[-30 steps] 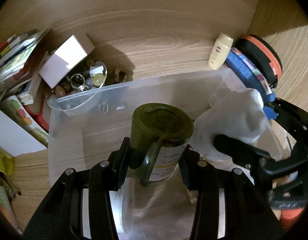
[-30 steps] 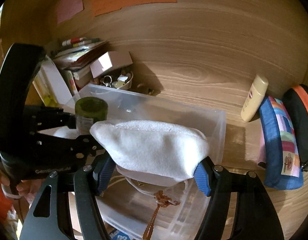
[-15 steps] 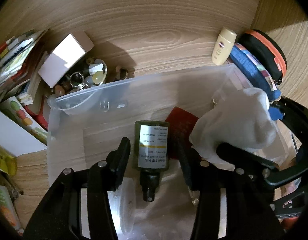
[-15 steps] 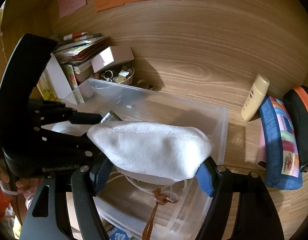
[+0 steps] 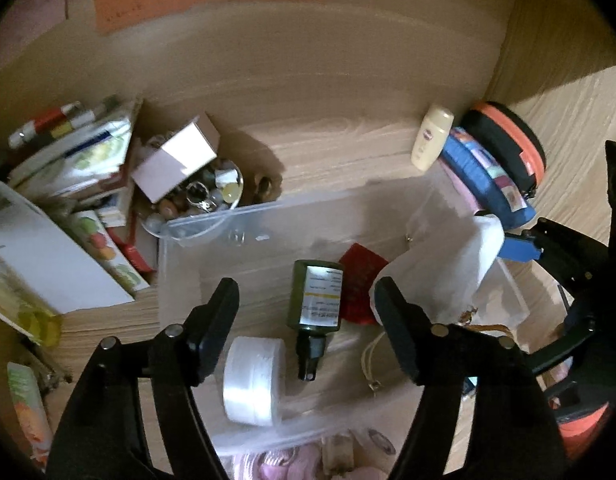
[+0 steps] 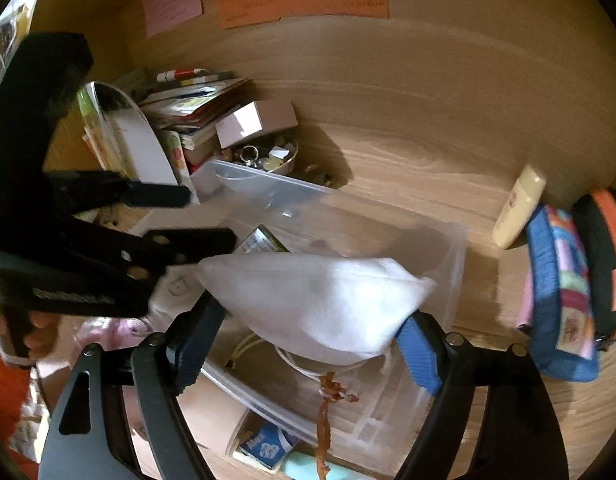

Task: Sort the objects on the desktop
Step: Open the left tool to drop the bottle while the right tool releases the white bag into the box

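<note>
Two grippers: we see both over the clear bin (image 5: 267, 216).
Left gripper (image 5: 308, 300): jaws opening, nothing between its fingers.
Green bottle (image 5: 318, 296): lying on the bin floor, beside a white roll (image 5: 253, 384).
Right gripper (image 6: 308, 320): jaws opening, white pouch (image 6: 316, 304) between the blue pads, contact unclear to us.

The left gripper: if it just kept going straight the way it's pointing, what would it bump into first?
Probably the dark green bottle lying in the clear plastic bin. It sits between the opening, empty fingers of the left gripper, with a white roll beside it; depth is uncertain.
</note>
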`<control>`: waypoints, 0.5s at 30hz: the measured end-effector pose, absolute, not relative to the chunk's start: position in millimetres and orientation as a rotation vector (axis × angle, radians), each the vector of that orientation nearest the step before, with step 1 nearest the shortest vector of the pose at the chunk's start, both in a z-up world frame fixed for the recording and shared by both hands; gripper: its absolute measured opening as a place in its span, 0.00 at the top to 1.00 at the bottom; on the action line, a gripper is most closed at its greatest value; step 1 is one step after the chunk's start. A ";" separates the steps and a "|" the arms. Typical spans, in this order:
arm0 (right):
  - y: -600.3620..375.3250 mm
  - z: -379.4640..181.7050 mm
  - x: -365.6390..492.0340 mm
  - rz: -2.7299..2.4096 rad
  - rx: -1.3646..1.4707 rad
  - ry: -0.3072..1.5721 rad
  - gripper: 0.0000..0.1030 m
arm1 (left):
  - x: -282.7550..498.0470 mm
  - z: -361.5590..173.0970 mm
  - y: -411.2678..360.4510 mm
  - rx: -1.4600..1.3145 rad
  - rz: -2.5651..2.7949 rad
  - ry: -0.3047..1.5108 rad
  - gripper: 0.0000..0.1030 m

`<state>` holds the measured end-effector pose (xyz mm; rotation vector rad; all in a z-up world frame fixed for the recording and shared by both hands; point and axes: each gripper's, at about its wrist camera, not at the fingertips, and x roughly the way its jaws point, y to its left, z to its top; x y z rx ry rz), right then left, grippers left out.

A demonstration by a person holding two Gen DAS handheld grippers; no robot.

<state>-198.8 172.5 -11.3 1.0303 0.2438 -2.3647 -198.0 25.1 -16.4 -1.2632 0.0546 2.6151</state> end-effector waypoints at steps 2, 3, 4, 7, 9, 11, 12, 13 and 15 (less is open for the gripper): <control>169.9 -8.7 -193.8 -2.380 1.025 0.293 0.21 | -191.0 -10.1 22.4 -1.240 2.630 0.061 0.28; 169.9 -8.6 -192.7 -2.383 1.028 0.301 0.20 | -188.3 -7.6 20.7 -1.231 2.636 0.065 0.28; 169.0 -8.6 -191.1 -2.378 1.038 0.309 0.20 | -185.0 -5.1 18.8 -1.223 2.641 0.065 0.28; 173.5 -5.5 -189.4 -2.347 1.060 0.267 0.20 | -176.3 0.1 11.1 -1.202 2.650 0.041 0.27; 178.4 -0.9 -188.3 -2.338 1.061 0.225 0.20 | -172.4 1.0 6.5 -1.195 2.647 0.019 0.27; 184.0 6.7 -185.8 -2.329 1.045 0.182 0.20 | -167.8 2.0 2.4 -1.188 2.652 0.006 0.27; 185.2 10.0 -184.4 -2.336 1.037 0.176 0.20 | -165.8 2.4 0.6 -1.184 2.654 0.002 0.27; 185.8 13.5 -182.1 -2.351 1.026 0.181 0.19 | -163.3 2.8 -0.9 -1.182 2.654 -0.003 0.27; 184.9 21.4 -175.4 -2.390 0.996 0.221 0.18 | -158.2 4.1 -5.1 -1.175 2.661 -0.013 0.27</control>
